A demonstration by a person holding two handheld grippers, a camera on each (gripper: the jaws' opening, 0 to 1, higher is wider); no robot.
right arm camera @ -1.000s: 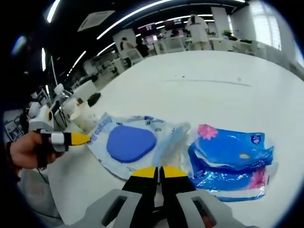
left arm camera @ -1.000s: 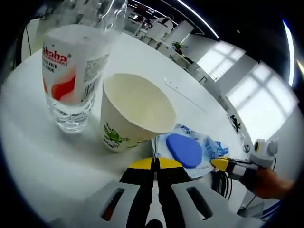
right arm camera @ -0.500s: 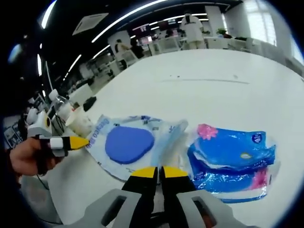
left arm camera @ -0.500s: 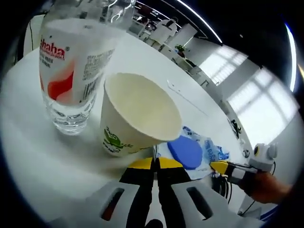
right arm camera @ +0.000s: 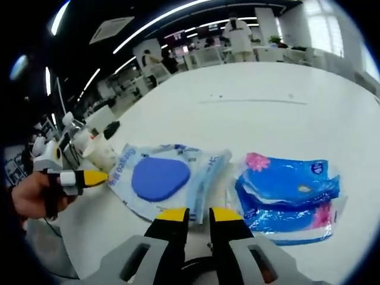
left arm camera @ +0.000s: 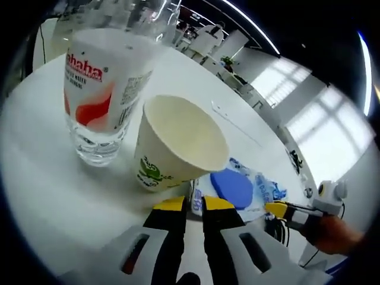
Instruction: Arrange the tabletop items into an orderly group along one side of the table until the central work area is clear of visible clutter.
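White round table [right arm camera: 285,89], in an open-plan office with strip lights overhead and people standing at far desks. 4 items listed, largest first.

1. Water bottle [left arm camera: 107,89], clear plastic, red-and-white label, upright. Ahead and to the left of the left gripper [left arm camera: 193,205], just beside item 2; whether the 2 touch cannot be told.

2. Wet-wipes pack [right arm camera: 163,178], pale blue with a dark blue oval lid, lying flat. Directly ahead of the right gripper [right arm camera: 198,215], its near edge at or just past the jaw tips. From the left gripper it lies ahead and to the right, half hidden behind item 4. Long axis runs roughly from 1 gripper toward the other.

3. Tissue pack [right arm camera: 288,199], blue with a pink flower, crumpled, flat. Ahead and to the right of the right gripper, just beside item 2, a narrow strip of table between them.

4. Paper cup [left arm camera: 178,145], cream with a green print, empty, upright. Immediately ahead of the left gripper, closest to its tips.

Jaws: left gripper parted by a narrow gap, nothing between. Right gripper likewise slightly parted, holding nothing.

Judgement: the wet-wipes pack sits between the 2 grippers; the right is better placed for it, the left for the cup.
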